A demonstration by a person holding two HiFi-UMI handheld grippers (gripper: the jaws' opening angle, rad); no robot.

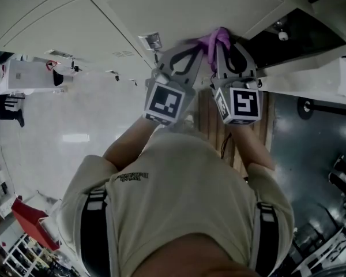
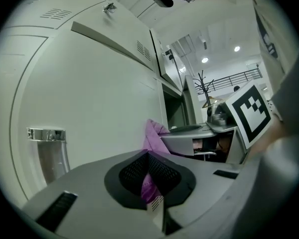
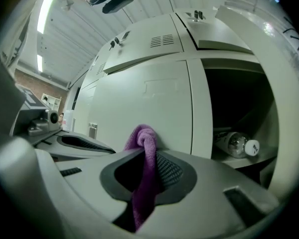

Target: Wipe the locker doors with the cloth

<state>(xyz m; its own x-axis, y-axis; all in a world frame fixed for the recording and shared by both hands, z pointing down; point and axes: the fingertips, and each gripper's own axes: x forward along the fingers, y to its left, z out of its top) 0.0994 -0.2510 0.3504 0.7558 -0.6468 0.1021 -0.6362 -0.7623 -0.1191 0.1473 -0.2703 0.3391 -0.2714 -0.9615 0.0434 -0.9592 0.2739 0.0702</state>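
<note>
A purple cloth [image 1: 216, 39] is bunched against a pale locker door [image 1: 196, 7], held between both grippers side by side. My left gripper [image 1: 191, 49] is shut on one end of it; in the left gripper view the cloth [image 2: 152, 138] runs through the jaws and touches the door [image 2: 89, 93]. My right gripper [image 1: 224, 52] is shut on the other end. In the right gripper view the cloth [image 3: 145, 156] hangs through the jaws and its rolled top presses on the door [image 3: 149, 103].
A metal handle [image 2: 46, 134] sits on the door to the left of the cloth. Right of the wiped door an open compartment [image 3: 239, 108] holds a plastic bottle [image 3: 237, 144]. A person's torso [image 1: 179, 201] fills the lower head view. A red box [image 1: 32, 224] stands on the floor.
</note>
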